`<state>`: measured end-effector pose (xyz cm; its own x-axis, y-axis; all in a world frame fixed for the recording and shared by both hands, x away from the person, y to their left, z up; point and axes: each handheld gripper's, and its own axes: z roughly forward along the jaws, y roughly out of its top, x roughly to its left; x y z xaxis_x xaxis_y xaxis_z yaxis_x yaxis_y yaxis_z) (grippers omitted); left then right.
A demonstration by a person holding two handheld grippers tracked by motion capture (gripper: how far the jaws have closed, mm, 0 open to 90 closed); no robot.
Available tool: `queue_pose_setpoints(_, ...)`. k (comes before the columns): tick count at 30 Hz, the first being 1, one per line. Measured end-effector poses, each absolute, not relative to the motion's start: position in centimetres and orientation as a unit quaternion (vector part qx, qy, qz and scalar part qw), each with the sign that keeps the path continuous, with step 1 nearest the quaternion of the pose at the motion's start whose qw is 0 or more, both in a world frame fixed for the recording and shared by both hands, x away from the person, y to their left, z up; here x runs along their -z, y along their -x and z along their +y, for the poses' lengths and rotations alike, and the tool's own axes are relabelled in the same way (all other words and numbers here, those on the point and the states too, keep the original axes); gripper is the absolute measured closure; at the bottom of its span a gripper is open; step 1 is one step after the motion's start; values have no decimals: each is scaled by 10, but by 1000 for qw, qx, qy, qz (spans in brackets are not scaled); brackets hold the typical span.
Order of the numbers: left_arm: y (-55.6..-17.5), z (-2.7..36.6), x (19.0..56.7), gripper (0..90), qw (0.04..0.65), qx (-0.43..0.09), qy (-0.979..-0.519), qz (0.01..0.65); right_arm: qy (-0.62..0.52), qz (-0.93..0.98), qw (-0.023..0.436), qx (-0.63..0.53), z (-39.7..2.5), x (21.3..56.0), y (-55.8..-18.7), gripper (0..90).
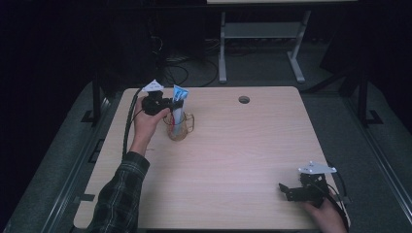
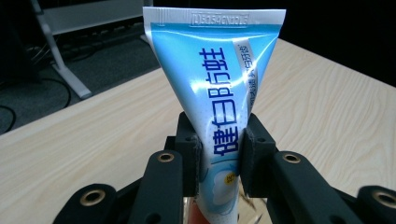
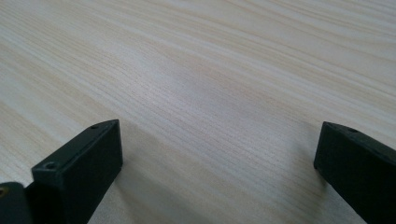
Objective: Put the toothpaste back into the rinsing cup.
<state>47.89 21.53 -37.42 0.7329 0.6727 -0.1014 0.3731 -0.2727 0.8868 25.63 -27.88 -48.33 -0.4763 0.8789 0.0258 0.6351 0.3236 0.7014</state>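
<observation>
Right tool (image 3: 219,154) gapes wide over the table (image 3: 210,70); left tool (image 2: 219,149) pinches the toothpaste tube (image 2: 215,79).

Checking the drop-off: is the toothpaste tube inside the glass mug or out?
Inside: the toothpaste tube stands upright with its lower end in the glass mug, the left tool gripping it.

Overhead cam; tong cams near table (image 1: 233,145)

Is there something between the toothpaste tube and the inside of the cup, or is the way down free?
Nothing visible blocks it. The left gripper is shut on the toothpaste tube, which stands upright with its lower end already inside the glass cup. The right gripper rests open, far away near the table's front right corner.
</observation>
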Motion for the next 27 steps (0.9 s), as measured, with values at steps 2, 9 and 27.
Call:
queue_pose_setpoints(2,-478,217,374,722,502,-148,-782,337,-478,793,184,-332,-279,483,-256,5)
queue_pose_setpoints(9,-479,218,374,711,503,-147,-782,338,-478,792,184,-332,-279,483,-256,5)
queue_pose_setpoints(27,-471,222,365,367,483,-161,-784,355,-478,792,184,-332,-279,483,-256,5)
